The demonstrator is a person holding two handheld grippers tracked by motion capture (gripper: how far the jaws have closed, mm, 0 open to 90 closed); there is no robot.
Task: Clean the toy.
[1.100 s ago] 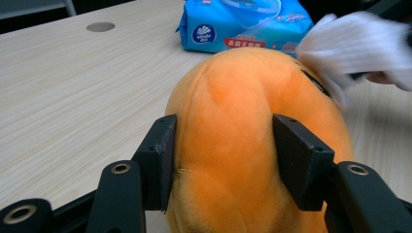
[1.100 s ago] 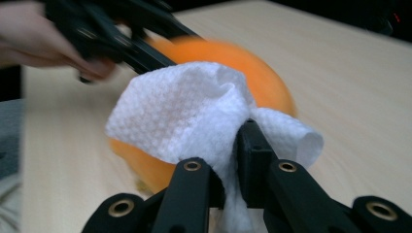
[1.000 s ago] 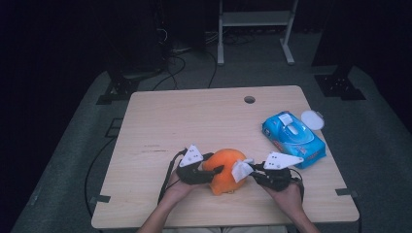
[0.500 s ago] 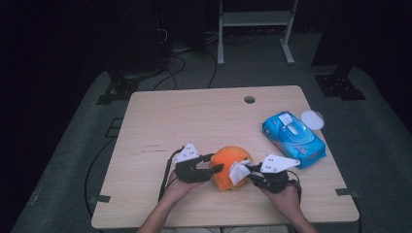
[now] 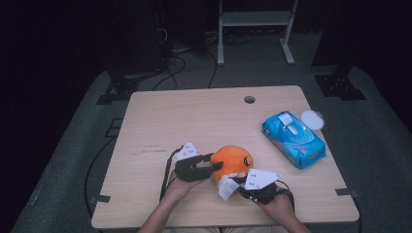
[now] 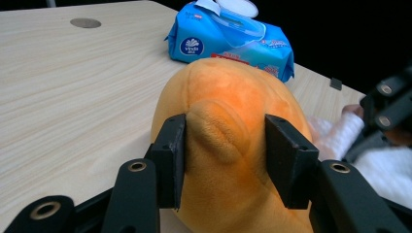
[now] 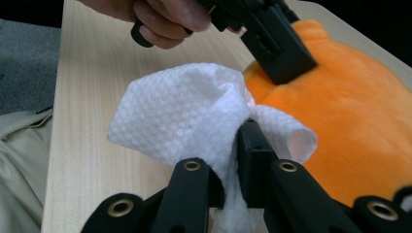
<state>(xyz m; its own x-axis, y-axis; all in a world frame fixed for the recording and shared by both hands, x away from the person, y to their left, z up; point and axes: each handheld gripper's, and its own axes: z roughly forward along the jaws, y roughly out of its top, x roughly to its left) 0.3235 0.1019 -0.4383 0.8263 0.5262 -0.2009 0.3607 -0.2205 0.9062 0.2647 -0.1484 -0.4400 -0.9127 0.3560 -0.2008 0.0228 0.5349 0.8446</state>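
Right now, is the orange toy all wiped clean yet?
Not yet. A white wipe is already out and clamped in the right gripper, beside the orange plush toy. The left gripper has just been closing and pinches the toy to steady it. The wiping itself looks still to do.

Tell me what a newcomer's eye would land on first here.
The bright orange plush toy at the table's near middle stands out, its side pinched by the left gripper, whose jaws have just been closing. Beside it, the right gripper clamps a white wipe against the toy. A blue wipes pack lies at the right edge.
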